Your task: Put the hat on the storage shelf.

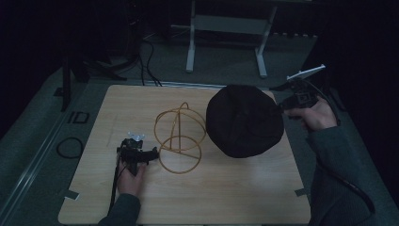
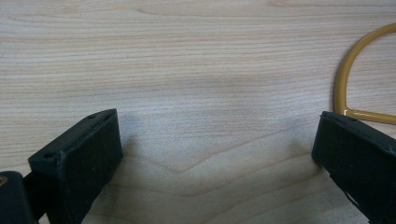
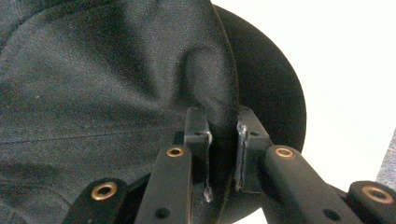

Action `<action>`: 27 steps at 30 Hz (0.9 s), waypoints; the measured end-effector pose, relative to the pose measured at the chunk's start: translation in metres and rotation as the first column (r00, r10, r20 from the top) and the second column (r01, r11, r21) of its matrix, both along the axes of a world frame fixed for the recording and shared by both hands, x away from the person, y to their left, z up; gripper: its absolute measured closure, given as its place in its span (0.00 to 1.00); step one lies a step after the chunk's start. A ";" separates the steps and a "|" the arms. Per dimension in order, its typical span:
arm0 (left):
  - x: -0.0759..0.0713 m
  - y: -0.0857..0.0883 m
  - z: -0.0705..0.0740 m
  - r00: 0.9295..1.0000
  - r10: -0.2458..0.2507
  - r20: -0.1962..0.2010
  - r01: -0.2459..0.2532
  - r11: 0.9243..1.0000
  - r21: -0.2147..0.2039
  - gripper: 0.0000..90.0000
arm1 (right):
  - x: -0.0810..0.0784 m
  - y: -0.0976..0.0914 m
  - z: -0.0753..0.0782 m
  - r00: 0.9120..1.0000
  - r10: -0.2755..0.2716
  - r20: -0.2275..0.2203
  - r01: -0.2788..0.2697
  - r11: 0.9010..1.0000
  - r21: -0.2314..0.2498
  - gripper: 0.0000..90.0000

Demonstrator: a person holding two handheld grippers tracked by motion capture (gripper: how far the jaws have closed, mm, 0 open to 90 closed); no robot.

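Right gripper [image 3: 223,140]: jaws pinched on the edge of the black hat [image 1: 244,120], which hung from them above the table [image 1: 235,188]. Left gripper [image 2: 215,154]: jaws wide, nothing between, resting on the tabletop just beside the gold wire stand [image 1: 180,139], its base ring beyond one jaw tip.

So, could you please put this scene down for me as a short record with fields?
surface: wooden table
held item: black cap, pinched at its edge
right gripper: shut on the cap fabric
left gripper: open, low over bare wood
nearby: gold wire stand, between the left gripper and the cap
stand status: nothing on it
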State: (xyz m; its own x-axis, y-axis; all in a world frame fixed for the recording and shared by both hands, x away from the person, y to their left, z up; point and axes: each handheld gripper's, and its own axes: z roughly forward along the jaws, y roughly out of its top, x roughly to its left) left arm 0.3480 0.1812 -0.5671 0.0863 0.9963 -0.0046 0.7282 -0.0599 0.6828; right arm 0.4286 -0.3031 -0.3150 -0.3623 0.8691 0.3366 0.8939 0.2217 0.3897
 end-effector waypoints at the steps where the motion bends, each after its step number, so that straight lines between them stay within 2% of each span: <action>1: 0.000 0.000 0.000 1.000 0.000 0.000 0.000 1.000 0.000 0.01 | 0.000 0.001 0.001 1.000 0.001 -0.001 -0.001 1.000 0.000 0.87; 17: 0.000 0.000 0.000 1.000 0.000 0.000 0.000 1.000 0.000 0.01 | 0.000 0.021 0.018 0.999 0.037 0.022 -0.037 0.999 0.003 0.87; 27: 0.000 0.000 0.000 1.000 0.000 0.000 0.000 1.000 0.000 0.01 | 0.004 0.035 0.030 0.998 0.050 0.035 -0.051 0.998 0.033 0.87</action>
State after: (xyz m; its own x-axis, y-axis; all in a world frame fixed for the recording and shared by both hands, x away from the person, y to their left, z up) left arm 0.3480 0.1812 -0.5671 0.0864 0.9962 -0.0046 0.7282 -0.0600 0.6827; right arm 0.4328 -0.2682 -0.2846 -0.4169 0.8380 0.3521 0.8680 0.2522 0.4277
